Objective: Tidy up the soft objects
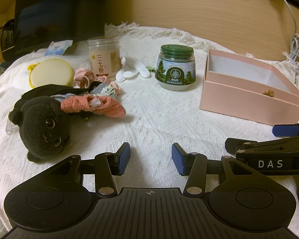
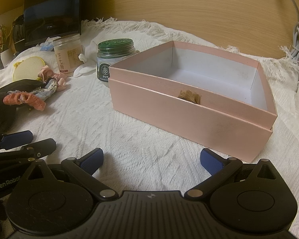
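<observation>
White cloth [image 1: 155,117]: woven, fringed at the far edge, covers the table; everything below rests on it.

Pink box [image 2: 189,115]: open-topped, white inside, at the right. A small tan scrap [image 2: 190,97] shows above its near wall; whether soft or not cannot be told.

Black plush [image 1: 41,125]: lies on its side at the left, face towards the camera, well apart from the box.

Left tongs [image 1: 151,158]: low over the cloth, jaws about half open, nothing between them. The plush lies just beyond and left of them.

Right tongs [image 2: 151,160]: low over the cloth before the box's near wall, jaws wide apart, empty.

Green-lidded jar [image 1: 176,68]: upright, just left of the box.

Clear jar [image 1: 104,57]: upright, pale powder inside, behind the soft pile.

Yellow-rimmed pad [image 1: 50,72]: round, cream face, behind the plush.

Coral knit piece [image 1: 93,105]: touching the plush's back, nearest of the soft pile.

Floral cloth [image 1: 105,90]: crumpled, just behind the knit piece.

White glove [image 1: 132,69]: limp, between the two jars.

Pink scrunchie [image 1: 82,75]: beside the clear jar's base.

Blue-white packet [image 1: 58,47]: at the far left edge.

White cable [image 1: 296,45]: coiled against the wooden wall, far right.
</observation>
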Motion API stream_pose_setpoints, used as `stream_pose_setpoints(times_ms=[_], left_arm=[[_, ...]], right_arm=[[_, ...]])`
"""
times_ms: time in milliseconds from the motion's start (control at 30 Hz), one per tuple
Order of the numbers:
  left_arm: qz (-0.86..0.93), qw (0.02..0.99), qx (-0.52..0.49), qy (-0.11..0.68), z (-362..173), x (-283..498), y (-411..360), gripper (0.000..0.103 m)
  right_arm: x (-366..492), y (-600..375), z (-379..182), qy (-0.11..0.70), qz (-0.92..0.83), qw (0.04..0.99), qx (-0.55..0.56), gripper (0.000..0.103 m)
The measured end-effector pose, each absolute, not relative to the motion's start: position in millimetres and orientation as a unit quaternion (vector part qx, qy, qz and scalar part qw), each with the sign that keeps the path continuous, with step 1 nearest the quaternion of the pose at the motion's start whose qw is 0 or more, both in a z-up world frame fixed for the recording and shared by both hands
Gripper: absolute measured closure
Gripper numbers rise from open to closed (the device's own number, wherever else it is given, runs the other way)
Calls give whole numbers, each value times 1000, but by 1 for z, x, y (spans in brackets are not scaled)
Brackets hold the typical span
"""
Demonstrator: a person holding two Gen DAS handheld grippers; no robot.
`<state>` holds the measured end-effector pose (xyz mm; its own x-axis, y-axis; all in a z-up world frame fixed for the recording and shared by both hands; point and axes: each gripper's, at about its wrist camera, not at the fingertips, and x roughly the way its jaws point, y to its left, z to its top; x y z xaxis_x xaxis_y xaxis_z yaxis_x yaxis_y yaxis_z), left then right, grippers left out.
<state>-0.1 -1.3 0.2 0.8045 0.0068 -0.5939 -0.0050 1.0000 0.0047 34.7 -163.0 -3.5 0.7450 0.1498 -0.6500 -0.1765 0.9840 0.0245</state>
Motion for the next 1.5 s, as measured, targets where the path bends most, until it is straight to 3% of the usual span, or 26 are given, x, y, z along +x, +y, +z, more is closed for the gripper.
stream_pose_setpoints(times_ms=[267, 367, 433, 633, 933, 1267, 1500], left_arm=[[-20, 937, 15, 349, 10, 7, 5, 52], [-45, 922, -6, 384, 18, 14, 18, 64], [-62, 911, -19, 408, 24, 20, 28, 80], [-152, 912, -44, 377, 63, 29, 70, 80], [-119, 926, -66, 351, 107, 86, 173, 79], [-98, 917, -103, 373, 97, 155, 299, 79], [-117, 904, -98, 400, 71, 184, 339, 79]], right_arm=[[53, -162, 8, 427, 100, 898, -38, 0], [55, -162, 8, 437, 99, 893, -41, 0], [55, -160, 7, 439, 99, 892, -44, 0], [60, -151, 12, 450, 81, 888, -49, 0], [70, -96, 72, 383, 72, 920, -37, 1], [130, -7, 100, 378, 108, 919, -23, 1], [162, 71, 86, 409, 153, 899, -28, 3]])
